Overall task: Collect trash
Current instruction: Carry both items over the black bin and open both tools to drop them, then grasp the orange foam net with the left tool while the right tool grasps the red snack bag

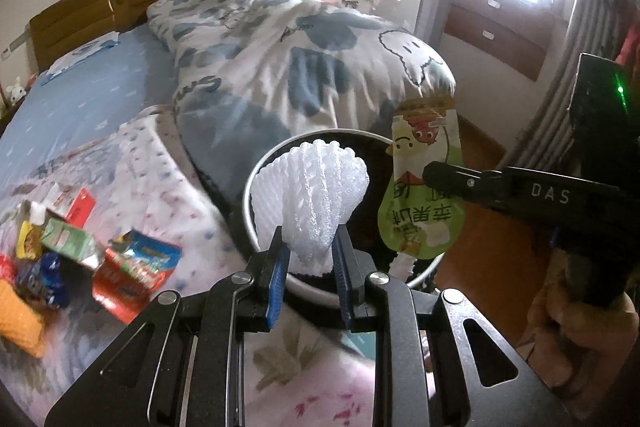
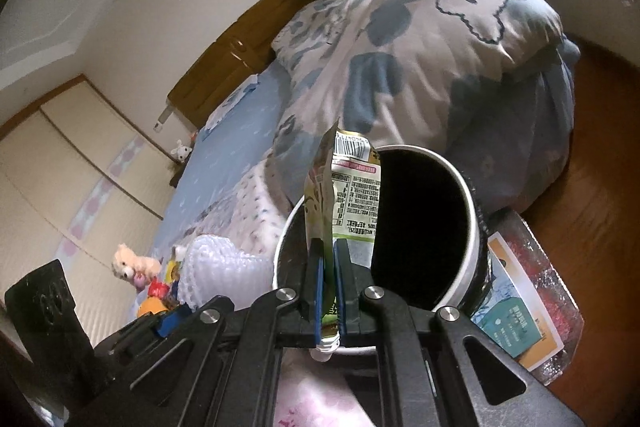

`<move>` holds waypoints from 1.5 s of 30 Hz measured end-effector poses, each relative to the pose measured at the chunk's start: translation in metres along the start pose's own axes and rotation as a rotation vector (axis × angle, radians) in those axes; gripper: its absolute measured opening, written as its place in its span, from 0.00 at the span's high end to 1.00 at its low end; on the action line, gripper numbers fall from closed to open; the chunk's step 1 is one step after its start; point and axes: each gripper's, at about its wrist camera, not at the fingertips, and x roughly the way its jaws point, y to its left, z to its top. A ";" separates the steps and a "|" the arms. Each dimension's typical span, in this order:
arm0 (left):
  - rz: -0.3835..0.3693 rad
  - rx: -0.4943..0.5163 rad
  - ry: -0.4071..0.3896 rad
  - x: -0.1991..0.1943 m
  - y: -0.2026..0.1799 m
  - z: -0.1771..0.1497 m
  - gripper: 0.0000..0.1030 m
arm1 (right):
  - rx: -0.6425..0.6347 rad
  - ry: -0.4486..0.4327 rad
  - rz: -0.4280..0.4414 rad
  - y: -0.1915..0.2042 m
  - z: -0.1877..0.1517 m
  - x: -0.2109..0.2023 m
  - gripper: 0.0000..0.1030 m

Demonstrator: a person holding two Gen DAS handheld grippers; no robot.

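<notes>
My left gripper (image 1: 310, 251) is shut on a white foam fruit net (image 1: 316, 199) and holds it above the round white-rimmed trash bin (image 1: 256, 183) beside the bed. My right gripper (image 2: 328, 267) is shut on a green drink pouch (image 2: 348, 187), upside down, held over the bin's rim (image 2: 474, 227). In the left wrist view the pouch (image 1: 420, 203) hangs at the bin's right edge, pinched by the right gripper's fingers (image 1: 444, 177). The foam net also shows in the right wrist view (image 2: 216, 263). The bin's inside is dark.
Several wrappers and cartons (image 1: 132, 263) lie on the bed's flowered sheet at the left. A bunched blue-and-white duvet (image 1: 304, 59) lies behind the bin. A booklet in plastic (image 2: 516, 311) sits right of the bin. Wooden floor (image 1: 492, 255) lies to the right.
</notes>
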 end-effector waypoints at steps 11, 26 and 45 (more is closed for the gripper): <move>-0.014 -0.046 0.017 0.021 0.002 0.004 0.43 | 0.057 0.055 -0.041 -0.030 0.013 0.024 0.90; 0.050 -0.149 0.002 -0.008 0.045 -0.043 0.32 | 0.029 0.040 -0.080 -0.018 -0.007 0.027 0.30; 0.178 -0.390 -0.008 -0.071 0.138 -0.124 0.32 | -0.248 0.096 0.011 0.090 -0.070 0.050 0.14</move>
